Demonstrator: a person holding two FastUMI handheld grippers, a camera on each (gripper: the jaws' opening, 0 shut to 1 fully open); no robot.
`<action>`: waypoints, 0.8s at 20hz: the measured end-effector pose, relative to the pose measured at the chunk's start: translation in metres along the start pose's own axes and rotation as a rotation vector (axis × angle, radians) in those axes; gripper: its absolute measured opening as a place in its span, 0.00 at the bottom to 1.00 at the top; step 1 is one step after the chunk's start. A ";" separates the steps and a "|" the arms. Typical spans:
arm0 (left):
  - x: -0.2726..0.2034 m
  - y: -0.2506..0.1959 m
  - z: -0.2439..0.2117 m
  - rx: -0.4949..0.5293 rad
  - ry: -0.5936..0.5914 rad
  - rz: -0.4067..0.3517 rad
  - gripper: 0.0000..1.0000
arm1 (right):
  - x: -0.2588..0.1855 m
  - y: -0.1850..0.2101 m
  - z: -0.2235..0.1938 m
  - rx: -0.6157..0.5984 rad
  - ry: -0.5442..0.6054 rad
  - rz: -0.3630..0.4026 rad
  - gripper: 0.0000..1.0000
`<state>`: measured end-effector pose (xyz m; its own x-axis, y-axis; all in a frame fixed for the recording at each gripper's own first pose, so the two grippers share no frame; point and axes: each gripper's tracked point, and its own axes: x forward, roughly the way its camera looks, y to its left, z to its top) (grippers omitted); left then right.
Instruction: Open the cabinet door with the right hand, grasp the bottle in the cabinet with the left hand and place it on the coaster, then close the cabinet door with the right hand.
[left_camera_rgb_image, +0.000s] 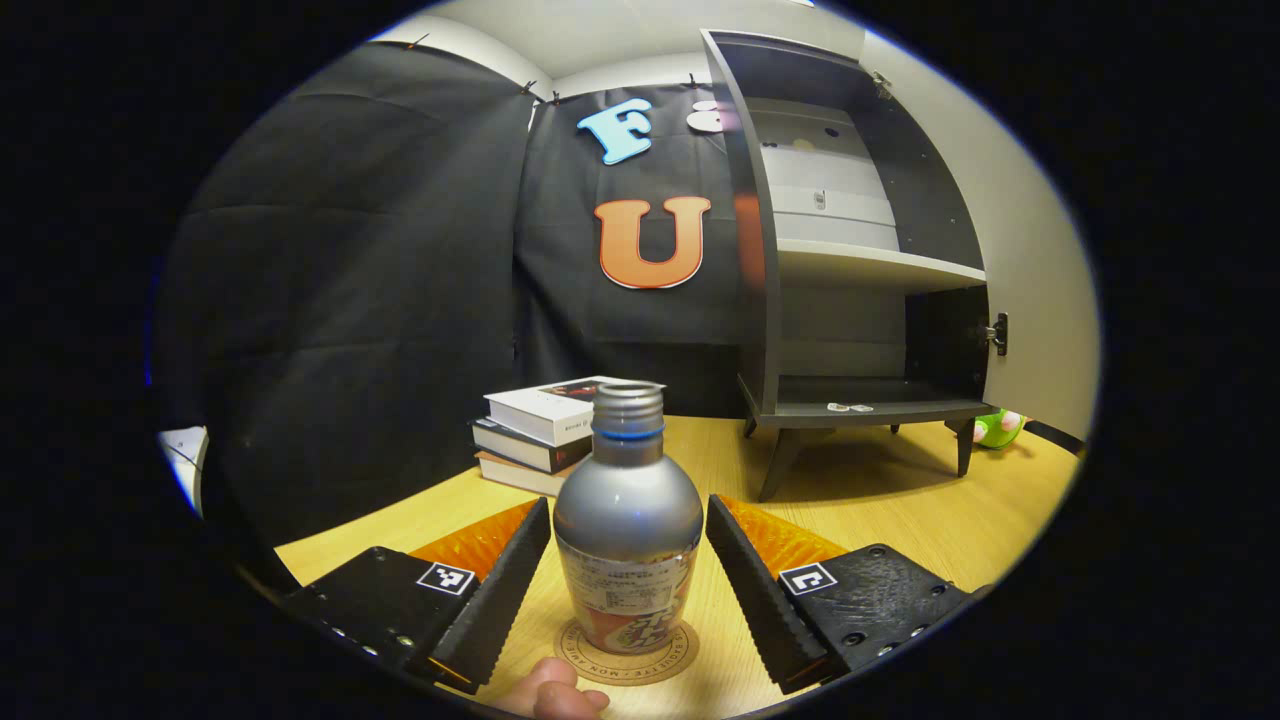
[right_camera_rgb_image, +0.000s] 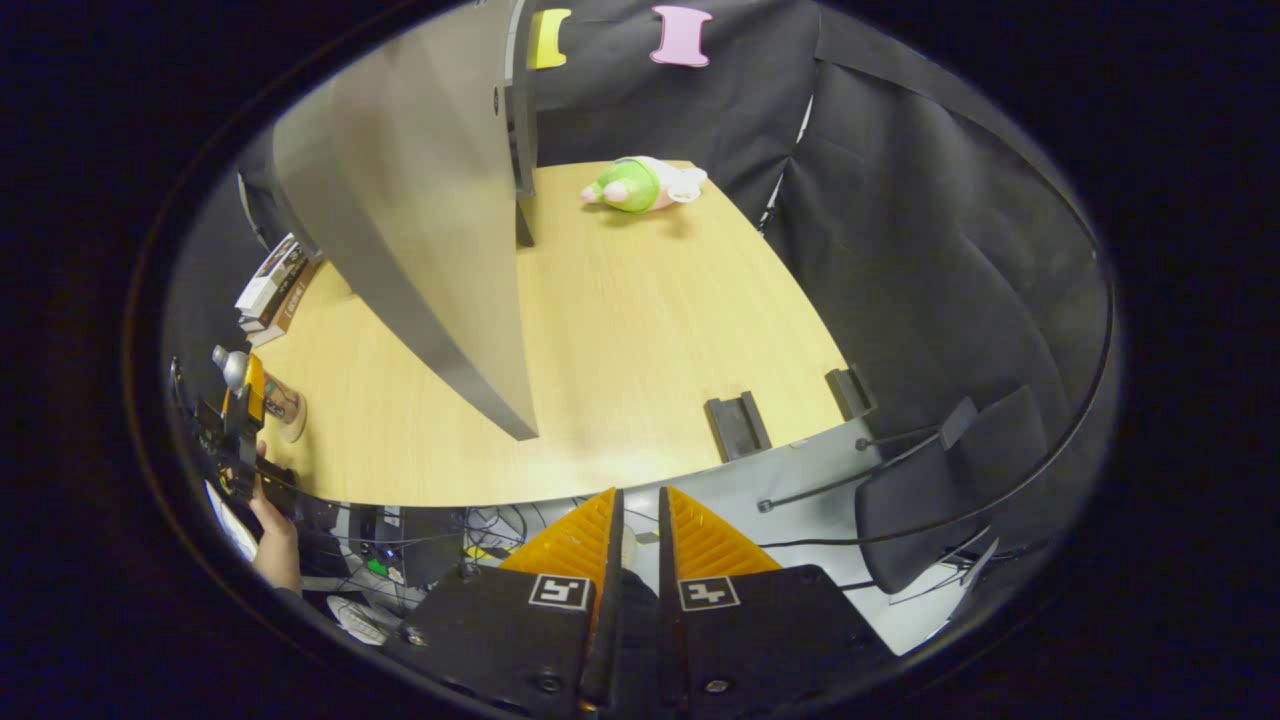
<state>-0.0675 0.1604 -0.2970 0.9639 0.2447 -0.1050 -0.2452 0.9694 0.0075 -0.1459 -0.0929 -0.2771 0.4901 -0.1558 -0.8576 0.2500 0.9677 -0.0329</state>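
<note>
Your wooden table (left_camera_rgb_image: 900, 520) spreads across both views, and on it stands the grey cabinet (left_camera_rgb_image: 860, 405), raised on short legs, its interior bare apart from a small pale item on the bottom shelf. In the right gripper view its door (right_camera_rgb_image: 420, 230) hangs swung wide open over the tabletop. A black chair (right_camera_rgb_image: 920, 490) sits off the table's near edge there, and a green plush toy (right_camera_rgb_image: 635, 185) lies on the table beyond the door. In the left gripper view a stack of books (left_camera_rgb_image: 545, 435) rests behind the bottle (left_camera_rgb_image: 628, 525), to its left. The bottle stands upright on the round coaster (left_camera_rgb_image: 625, 655). Your left gripper (left_camera_rgb_image: 628, 570) is released: its fingers sit spread on either side of the bottle, each clear of it with table showing between. A fingertip of your hand (left_camera_rgb_image: 560, 690) shows at the lower edge, just by the coaster. Your right gripper (right_camera_rgb_image: 640, 545) is clenched with nothing between its fingers, held off the table's near edge and well apart from the door.
</note>
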 end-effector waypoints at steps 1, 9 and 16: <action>-0.002 0.002 0.010 0.011 -0.015 0.002 0.94 | 0.004 0.002 -0.002 0.018 0.003 0.011 0.19; -0.027 -0.005 0.106 0.028 -0.020 -0.052 1.00 | 0.019 -0.009 0.001 0.152 -0.045 0.070 0.19; -0.051 -0.082 0.223 -0.031 -0.067 -0.189 0.94 | 0.007 -0.034 0.083 0.283 -0.283 0.138 0.14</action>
<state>-0.0734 0.0729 -0.0708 0.9976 0.0602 -0.0351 -0.0615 0.9974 -0.0365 -0.0815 -0.1430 -0.2393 0.7352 -0.1152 -0.6680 0.3660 0.8969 0.2482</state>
